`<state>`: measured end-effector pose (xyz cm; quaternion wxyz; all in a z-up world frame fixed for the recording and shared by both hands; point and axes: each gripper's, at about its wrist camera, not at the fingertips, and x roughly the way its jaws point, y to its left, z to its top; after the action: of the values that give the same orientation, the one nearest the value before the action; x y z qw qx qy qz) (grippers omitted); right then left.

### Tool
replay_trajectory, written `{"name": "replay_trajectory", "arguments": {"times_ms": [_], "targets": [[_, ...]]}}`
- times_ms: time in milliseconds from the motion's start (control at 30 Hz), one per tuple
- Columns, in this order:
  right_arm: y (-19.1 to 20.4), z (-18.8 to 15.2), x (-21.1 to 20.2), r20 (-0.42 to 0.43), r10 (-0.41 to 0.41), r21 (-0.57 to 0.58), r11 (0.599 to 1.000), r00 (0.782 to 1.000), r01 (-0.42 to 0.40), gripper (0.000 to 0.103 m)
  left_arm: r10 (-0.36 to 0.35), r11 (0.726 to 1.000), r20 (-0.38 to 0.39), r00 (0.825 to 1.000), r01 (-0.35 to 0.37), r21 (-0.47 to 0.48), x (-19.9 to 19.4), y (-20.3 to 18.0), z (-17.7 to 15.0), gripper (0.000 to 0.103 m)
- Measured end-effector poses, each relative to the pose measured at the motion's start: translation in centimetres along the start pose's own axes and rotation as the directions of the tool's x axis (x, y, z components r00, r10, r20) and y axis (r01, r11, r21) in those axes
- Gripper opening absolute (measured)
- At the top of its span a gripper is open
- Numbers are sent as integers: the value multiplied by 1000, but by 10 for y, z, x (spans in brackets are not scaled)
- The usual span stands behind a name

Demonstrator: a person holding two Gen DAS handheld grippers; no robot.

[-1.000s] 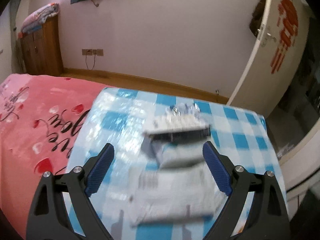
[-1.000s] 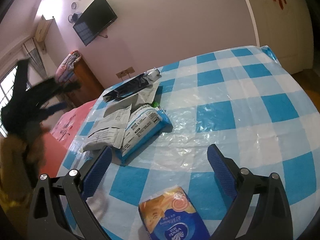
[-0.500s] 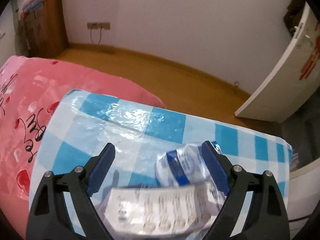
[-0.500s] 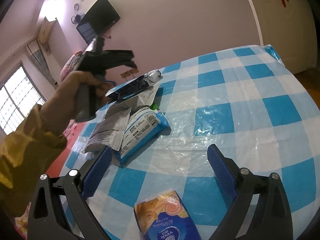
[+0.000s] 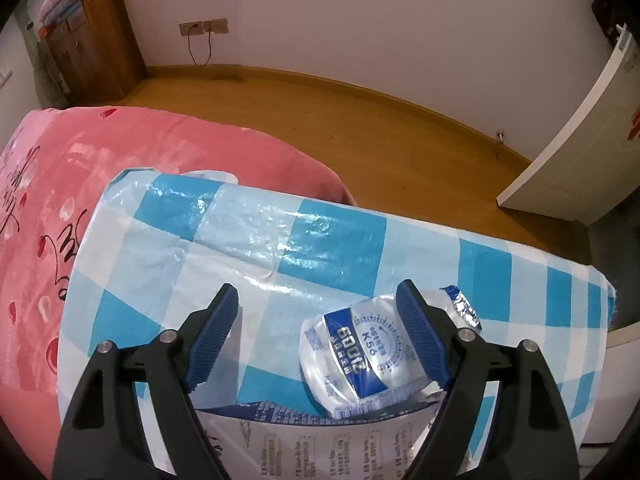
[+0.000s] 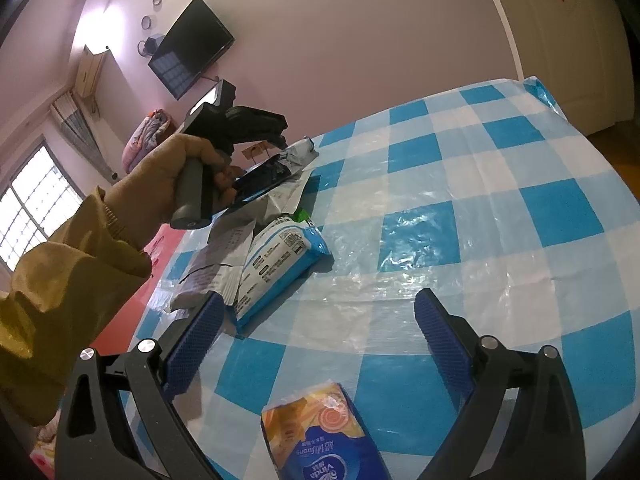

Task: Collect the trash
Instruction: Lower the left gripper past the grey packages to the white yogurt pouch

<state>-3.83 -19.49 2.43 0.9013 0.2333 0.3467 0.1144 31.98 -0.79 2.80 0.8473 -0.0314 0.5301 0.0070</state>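
Trash first: that crumpled clear plastic wrapper with the blue band (image 5: 360,354) lies on the blue-and-white checked tablecloth (image 5: 248,256) near its far edge. Your left gripper (image 5: 316,340) is closing around it, pads not pressing yet, so finish the pinch, then lift. Your right gripper (image 6: 320,344) hangs wide open, empty.

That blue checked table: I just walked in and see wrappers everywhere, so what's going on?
A person is clearing trash with a claw in each hand. The left claw is closing around a crumpled blue-and-white wrapper near the table's edge, not yet pinching it. The right claw hangs open above a tissue pack, holding nothing.
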Motion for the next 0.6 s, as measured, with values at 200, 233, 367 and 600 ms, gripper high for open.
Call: {"name": "replay_trajectory", "arguments": {"times_ms": [200,233,367,600], "targets": [[0,0,-1,0,-5,-4,1000,1000,5,95,-10,999,-1,1000,10,37,0,-2,-1,82],[0,0,0,0,-6,-6,1000,1000,6,95,-12,999,-2,1000,13,40,0,-2,-1,82],[0,1,0,-2,-7,-7,1000,1000,7,95,-31,999,-7,1000,31,43,0,-2,0,82],[-3,2,0,-2,-5,9,1000,1000,5,95,-85,995,-11,996,85,55,-7,-1,-17,83]]}}
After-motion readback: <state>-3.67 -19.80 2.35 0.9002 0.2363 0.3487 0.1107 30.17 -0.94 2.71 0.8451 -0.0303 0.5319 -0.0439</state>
